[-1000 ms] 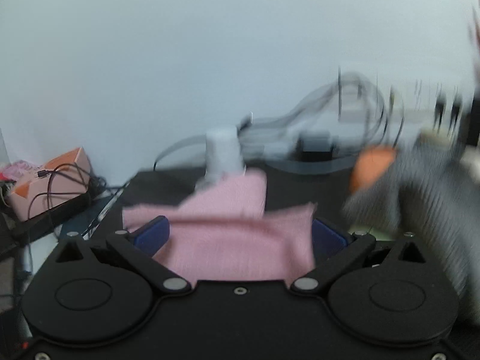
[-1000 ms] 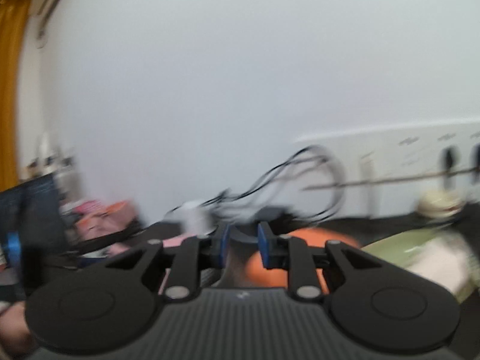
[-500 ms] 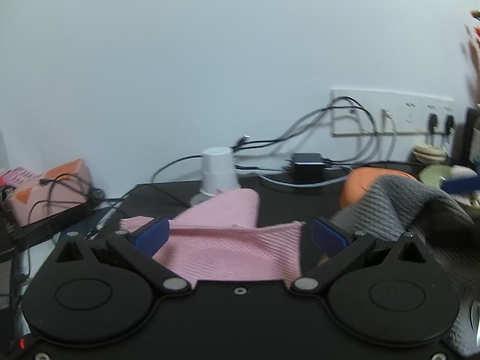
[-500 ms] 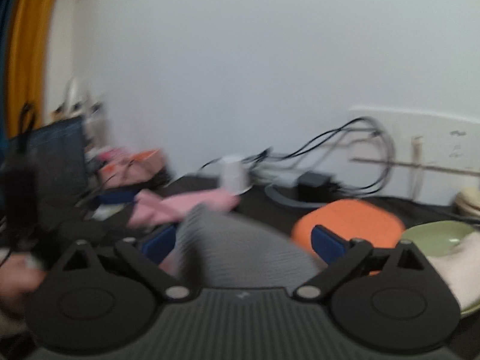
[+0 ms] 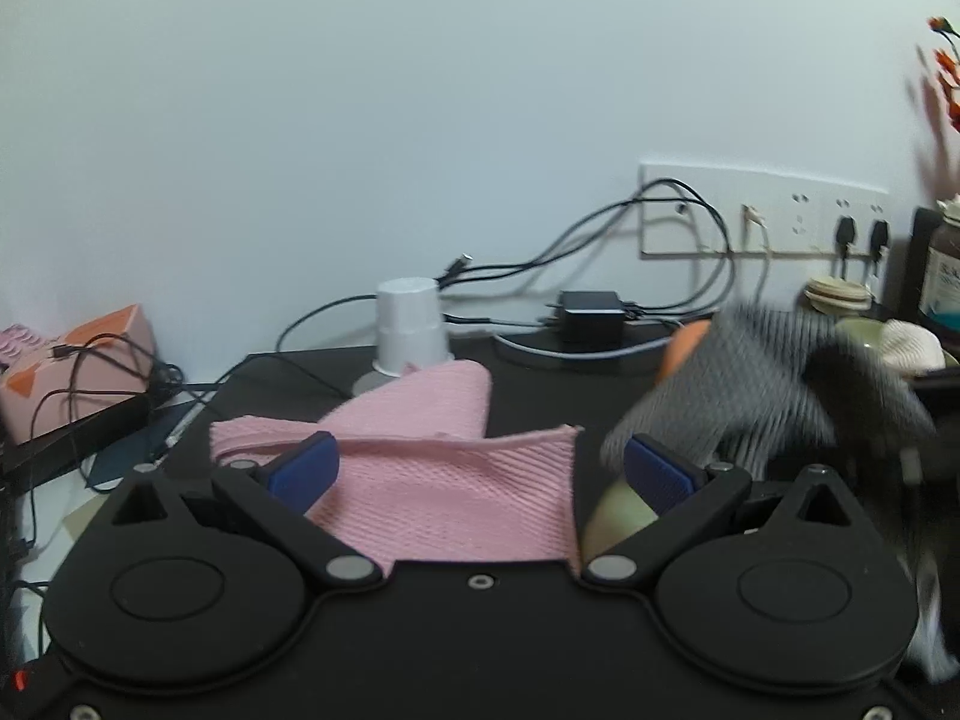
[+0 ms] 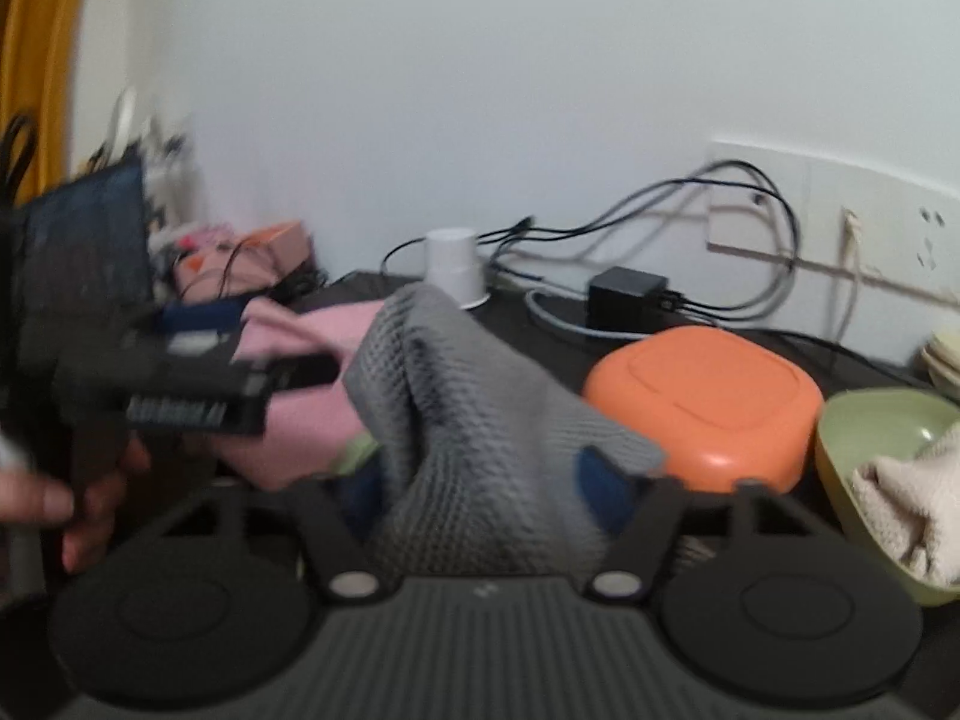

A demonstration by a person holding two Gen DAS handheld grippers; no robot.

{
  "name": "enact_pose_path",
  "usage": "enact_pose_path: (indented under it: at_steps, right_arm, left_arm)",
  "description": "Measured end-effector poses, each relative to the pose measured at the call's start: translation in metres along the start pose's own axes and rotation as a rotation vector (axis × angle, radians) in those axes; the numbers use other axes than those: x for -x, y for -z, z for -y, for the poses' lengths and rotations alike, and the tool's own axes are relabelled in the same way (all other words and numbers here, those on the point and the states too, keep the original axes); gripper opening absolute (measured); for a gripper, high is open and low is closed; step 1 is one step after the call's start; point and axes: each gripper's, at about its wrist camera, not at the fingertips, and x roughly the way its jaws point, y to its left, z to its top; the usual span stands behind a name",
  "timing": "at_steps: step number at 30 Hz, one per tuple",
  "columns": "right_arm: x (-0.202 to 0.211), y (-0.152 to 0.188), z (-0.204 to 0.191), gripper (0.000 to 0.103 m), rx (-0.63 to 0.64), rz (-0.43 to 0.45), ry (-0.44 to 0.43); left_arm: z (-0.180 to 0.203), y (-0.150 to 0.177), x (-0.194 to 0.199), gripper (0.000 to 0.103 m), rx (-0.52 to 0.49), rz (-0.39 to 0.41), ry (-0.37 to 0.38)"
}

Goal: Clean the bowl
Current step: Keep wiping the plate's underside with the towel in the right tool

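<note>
My left gripper [image 5: 480,471] is open just above the black table, and a pink cloth [image 5: 444,480] lies flat between its fingers. A grey knitted cloth [image 6: 468,420] stands heaped between the wide-apart fingers of my open right gripper [image 6: 483,492], blurred by motion. A pale green edge [image 6: 360,450] peeks out under that cloth. An orange bowl [image 6: 702,390] sits upside down behind it. At the far right a green bowl [image 6: 882,426] holds a beige cloth [image 6: 906,504].
A white paper cup [image 5: 411,324] stands upside down at the back, beside a black charger [image 5: 588,315] with cables running to wall sockets [image 5: 762,210]. A pink box [image 5: 78,360] sits at the left. A person's hand [image 6: 36,501] is at the left edge.
My right gripper went from shut to open and swung left and down over the grey cloth. The grey cloth shifted. The left gripper and pink cloth stayed put.
</note>
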Motion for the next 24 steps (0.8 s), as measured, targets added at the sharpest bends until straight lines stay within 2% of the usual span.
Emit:
enact_pose_path:
  at_steps: [2,5,7,9,10,12,17,19,24]
  right_arm:
    - [0.003,-0.005,0.013,0.030,-0.074,0.008,0.013]
    - [0.016,-0.014,0.036,0.024,-0.171,0.065,0.043]
    - [0.031,-0.019,0.051,0.024,-0.212,0.128,0.097]
    - [0.039,-0.021,0.058,0.024,-0.186,0.145,0.182]
    - [0.040,-0.022,0.060,0.024,-0.163,0.129,0.221]
    - [0.031,-0.020,0.063,0.024,-0.131,0.070,0.239]
    - [0.003,-0.010,0.045,0.024,-0.058,-0.076,0.166]
    - [0.001,-0.009,0.038,0.024,-0.035,-0.086,0.138]
    - [0.001,-0.009,0.037,0.024,-0.069,-0.099,0.062]
  left_arm:
    - [0.005,0.001,0.000,0.103,-0.019,-0.014,0.028]
    - [0.014,0.004,0.004,0.103,-0.055,-0.016,0.064]
    - [0.020,0.005,0.006,0.103,-0.085,-0.008,0.080]
    - [0.026,0.007,0.007,0.103,-0.115,-0.006,0.089]
    - [0.028,0.008,0.007,0.103,-0.127,-0.007,0.089]
    - [0.032,0.010,0.007,0.103,-0.143,-0.008,0.087]
    - [0.036,0.012,0.007,0.103,-0.175,0.002,0.072]
    - [0.037,0.013,0.006,0.103,-0.181,-0.008,0.076]
    - [0.037,0.013,0.003,0.103,-0.189,-0.033,0.057]
